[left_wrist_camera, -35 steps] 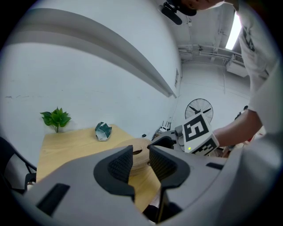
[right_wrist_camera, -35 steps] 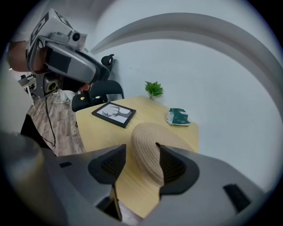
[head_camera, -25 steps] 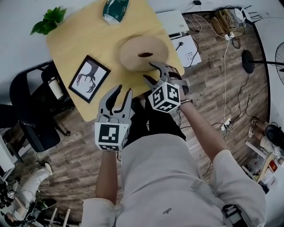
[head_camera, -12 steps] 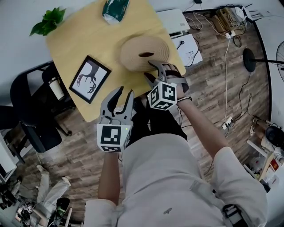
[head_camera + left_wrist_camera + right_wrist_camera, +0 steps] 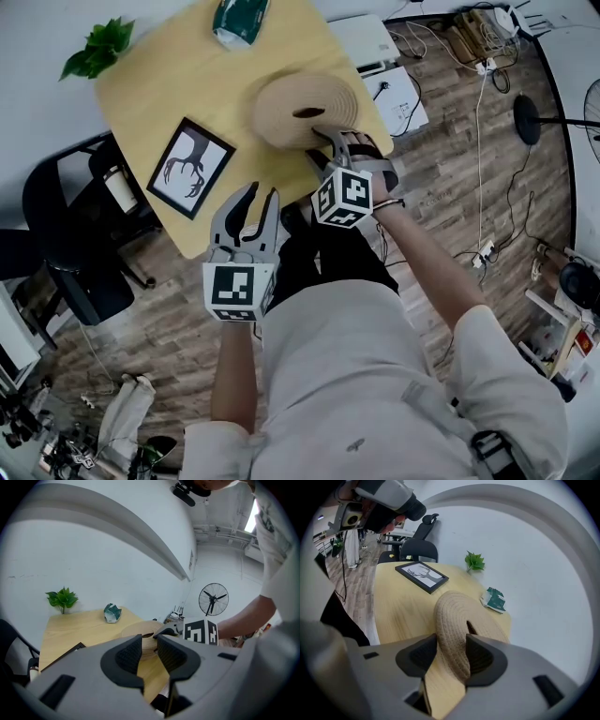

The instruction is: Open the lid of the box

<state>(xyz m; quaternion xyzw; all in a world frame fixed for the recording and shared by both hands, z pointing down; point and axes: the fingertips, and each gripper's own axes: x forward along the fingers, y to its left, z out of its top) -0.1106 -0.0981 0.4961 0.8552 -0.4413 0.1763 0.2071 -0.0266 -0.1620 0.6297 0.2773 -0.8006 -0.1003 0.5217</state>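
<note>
Your right tongs [image 5: 322, 147] have crept a touch closer to the woven box [image 5: 298, 127] than they were a second ago, and their jaws have just been closing. They now stand fairly wide on the lid [image 5: 454, 616], whose rim fills the gap and seems to touch both pads. Your left tongs [image 5: 262, 193] hang in the same spot at the counter's [image 5: 159, 84] near edge, well apart from the box. Their jaws have also just narrowed a little, with nothing between them.

The box sits by the counter's right corner, close to the near edge. To lift well, I would settle the grip on the rim before raising it. Then bring the lid straight up, so the base does not drag toward the edge. If the base rises too, your free left tongs could steady it.

Only the right gripper view shows the rim between the pads and the slot [image 5: 470, 629] just beyond them; in the head view the jaws merely reach the box's near side. The left gripper view confirms its own empty gap, and alone shows a fan [image 5: 213, 599] past the counter.
</note>
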